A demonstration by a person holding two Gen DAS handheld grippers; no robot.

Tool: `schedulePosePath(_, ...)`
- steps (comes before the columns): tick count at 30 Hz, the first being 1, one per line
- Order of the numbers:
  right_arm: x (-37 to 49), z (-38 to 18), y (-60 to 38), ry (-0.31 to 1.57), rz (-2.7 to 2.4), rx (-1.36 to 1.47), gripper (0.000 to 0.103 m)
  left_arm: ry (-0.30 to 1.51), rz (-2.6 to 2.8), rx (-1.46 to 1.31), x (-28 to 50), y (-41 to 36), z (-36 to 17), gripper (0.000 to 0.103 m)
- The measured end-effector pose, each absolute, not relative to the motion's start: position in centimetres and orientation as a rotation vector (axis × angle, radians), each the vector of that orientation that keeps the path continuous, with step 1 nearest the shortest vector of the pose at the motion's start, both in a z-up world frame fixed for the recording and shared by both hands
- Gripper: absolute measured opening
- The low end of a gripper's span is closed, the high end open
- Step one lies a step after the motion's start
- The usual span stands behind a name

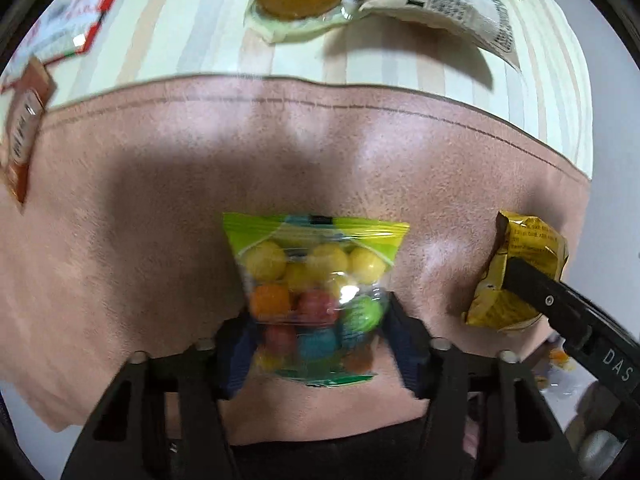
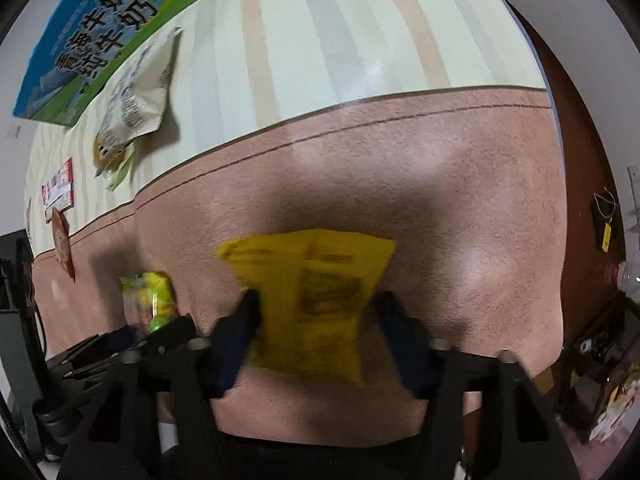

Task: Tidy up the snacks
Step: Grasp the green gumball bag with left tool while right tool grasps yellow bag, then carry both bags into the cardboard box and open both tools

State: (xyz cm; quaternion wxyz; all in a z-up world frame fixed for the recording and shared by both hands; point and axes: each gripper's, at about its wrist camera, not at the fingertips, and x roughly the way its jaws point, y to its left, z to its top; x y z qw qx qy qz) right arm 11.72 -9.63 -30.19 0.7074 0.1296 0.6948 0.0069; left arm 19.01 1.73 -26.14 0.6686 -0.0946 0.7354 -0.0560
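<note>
Left tongs [image 1: 320, 320] clenched on candy bag [image 1: 316, 280]; right tongs [image 2: 316, 320] clenched on yellow packet [image 2: 312, 300]. Both over pink mat [image 1: 160, 200] at bench near edge.

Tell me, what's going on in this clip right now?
A person is sorting snacks with a gripper in each hand, over a pink mat. The left gripper is clamped on a clear bag of coloured candy balls; the right gripper is clamped on a yellow snack packet. Other packets and a blue-green milk carton lie on the striped cloth beyond.
</note>
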Motion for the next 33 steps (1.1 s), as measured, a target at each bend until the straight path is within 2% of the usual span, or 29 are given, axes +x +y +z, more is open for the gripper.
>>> schedulePosePath(3, 11.7, -29.9, -8.3, 1.530, 0.013, 0.242, 0.043, 1.644, -0.133, -0.197, 18.6, 0.7, -24.8, 0.046)
schedulePosePath(13, 12.5, -26.4, -7.9, 1.455, 0.085, 0.266, 0.037, 1.550, -0.140, -0.187, 19.9, 1.7, -18.3, 0.045)
schedulePosePath(24, 17.0, -17.5, -7.2, 1.309, 0.194, 0.312, 0.035, 1.377, -0.211, -0.288, 24.1, 4.0, -7.7, 0.045)
schedulePosePath(33, 26.5, -8.4, -6.1, 1.148, 0.260, 0.241, 0.035, 1.258, -0.243, -0.294, 33.2, 6.1, -0.5, 0.045)
